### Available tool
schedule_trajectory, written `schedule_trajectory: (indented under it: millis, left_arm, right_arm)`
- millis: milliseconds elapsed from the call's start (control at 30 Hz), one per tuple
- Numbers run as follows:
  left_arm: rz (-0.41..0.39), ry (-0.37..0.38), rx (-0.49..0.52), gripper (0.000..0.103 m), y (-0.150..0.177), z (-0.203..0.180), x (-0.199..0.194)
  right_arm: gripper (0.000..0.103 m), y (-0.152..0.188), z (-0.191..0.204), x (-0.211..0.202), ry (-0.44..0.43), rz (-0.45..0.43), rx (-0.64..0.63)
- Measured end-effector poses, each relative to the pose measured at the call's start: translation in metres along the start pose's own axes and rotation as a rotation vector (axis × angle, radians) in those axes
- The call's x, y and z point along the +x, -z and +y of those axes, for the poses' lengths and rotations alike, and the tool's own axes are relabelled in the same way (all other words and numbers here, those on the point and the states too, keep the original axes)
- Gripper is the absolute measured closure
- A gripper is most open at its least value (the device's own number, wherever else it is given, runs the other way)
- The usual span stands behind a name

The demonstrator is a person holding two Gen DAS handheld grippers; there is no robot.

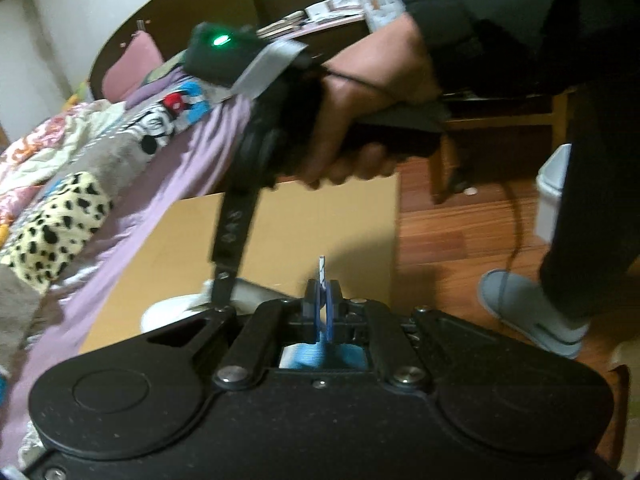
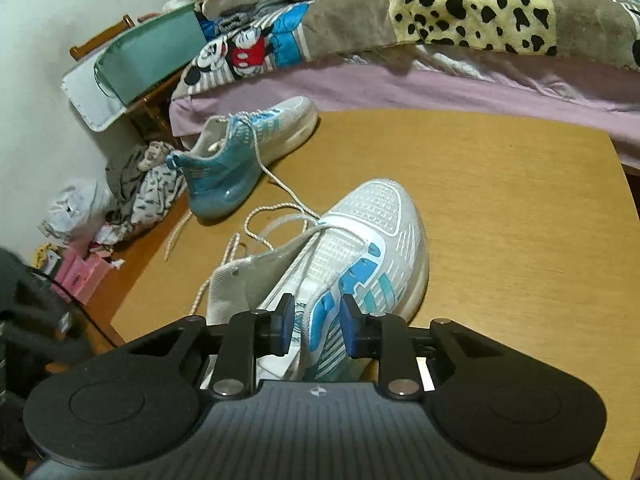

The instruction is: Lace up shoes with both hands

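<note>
Right gripper [image 2: 314, 330] gapes over near shoe [image 2: 360, 248]; left gripper [image 1: 323, 312] pinches lace [image 1: 321, 270].

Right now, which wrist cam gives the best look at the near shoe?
Right wrist view: the near shoe is almost fully visible on the cardboard, loose lace included. The left wrist view shows only a blurred white sliver behind the right gripper.

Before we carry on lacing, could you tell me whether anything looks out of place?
Yes: the far sneaker lies tipped on its side, and the near sneaker has its laces trailing loose over the cardboard.
</note>
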State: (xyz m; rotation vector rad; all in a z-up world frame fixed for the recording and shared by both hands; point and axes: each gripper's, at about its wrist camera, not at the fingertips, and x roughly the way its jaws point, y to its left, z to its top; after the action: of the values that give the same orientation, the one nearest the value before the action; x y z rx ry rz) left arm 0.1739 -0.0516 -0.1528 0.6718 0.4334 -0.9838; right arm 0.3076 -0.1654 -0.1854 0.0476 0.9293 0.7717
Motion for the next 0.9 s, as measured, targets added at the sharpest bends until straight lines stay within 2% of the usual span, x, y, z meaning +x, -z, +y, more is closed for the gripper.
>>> schedule_trajectory:
  millis: [400,533,633,900]
  left_arm:
    - [-0.054,0.261,0.035,0.101,-0.01,-0.024,-0.022]
    - [-0.076,0.258,-0.062,0.101,-0.009,-0.007,-0.024]
    - [-0.105,0.234,-0.181,0.101,-0.005,0.018,-0.027]
    - [-0.123,0.116,-0.485,0.101,0.01,0.073,-0.017]
  right_arm:
    - [0.076,-0.004,0.003,0.008,0.057,0.016,-0.017]
    - [0.076,-0.004,0.003,0.009,0.064,0.01,-0.022]
    - [0.074,-0.004,0.0,0.009,0.064,0.004,-0.015]
    - [0.072,-0.002,-0.007,0.008,0.037,-0.021,0.005]
